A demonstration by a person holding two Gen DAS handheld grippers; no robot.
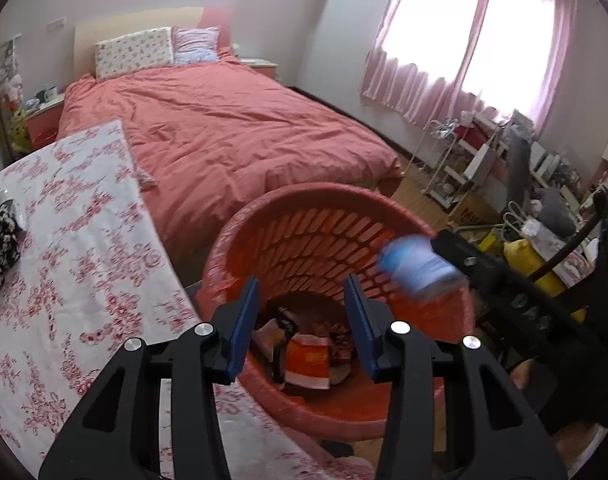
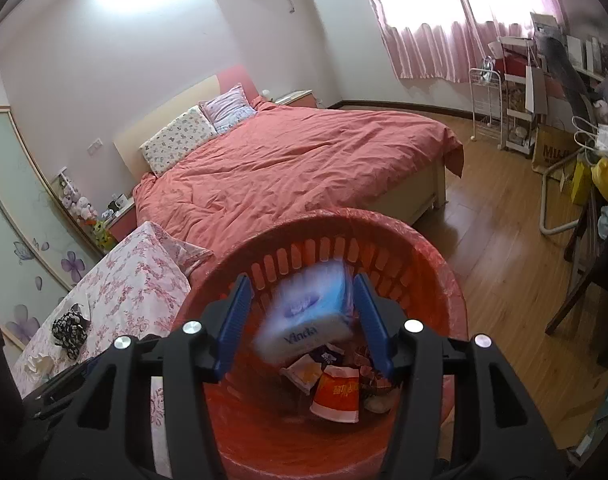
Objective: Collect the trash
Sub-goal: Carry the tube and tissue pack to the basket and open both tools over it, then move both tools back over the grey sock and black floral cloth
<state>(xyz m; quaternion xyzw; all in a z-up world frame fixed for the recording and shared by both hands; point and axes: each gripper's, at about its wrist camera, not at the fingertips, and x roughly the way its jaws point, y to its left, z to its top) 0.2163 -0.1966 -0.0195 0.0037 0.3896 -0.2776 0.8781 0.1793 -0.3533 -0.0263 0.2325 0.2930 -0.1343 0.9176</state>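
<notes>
Your right hand-held gripper (image 2: pixel 302 320) sits over the red basket (image 2: pixel 444 280), its blue fingers (image 2: pixel 234 320) spread with a gap on either side of the tissue pack (image 2: pixel 308 320), so the grasp looks released and the pack, blurred, seems to be dropping between them toward the trash below. Keep the fingers wide and the wrist centred over the opening until the pack is clear of them; the basket stands just off the bench's (image 1: pixel 64 260) near corner, so a release near its rim could send the pack onto the floor. Your left hand-held gripper (image 1: pixel 302 320) is also spread and empty, aimed into the same basket (image 1: pixel 240 248), where the pack (image 1: pixel 418 266) shows up at the right rim beside the other tool. Hold it back so the two don't knock. The pack reads "Vinda" in blue. The orange wrapper (image 2: pixel 338 394) at the bottom carries yellow characters too blurred to read. A brown paper bag (image 2: pixel 552 154) by the shelves shows "MUJ", the rest cut off.
</notes>
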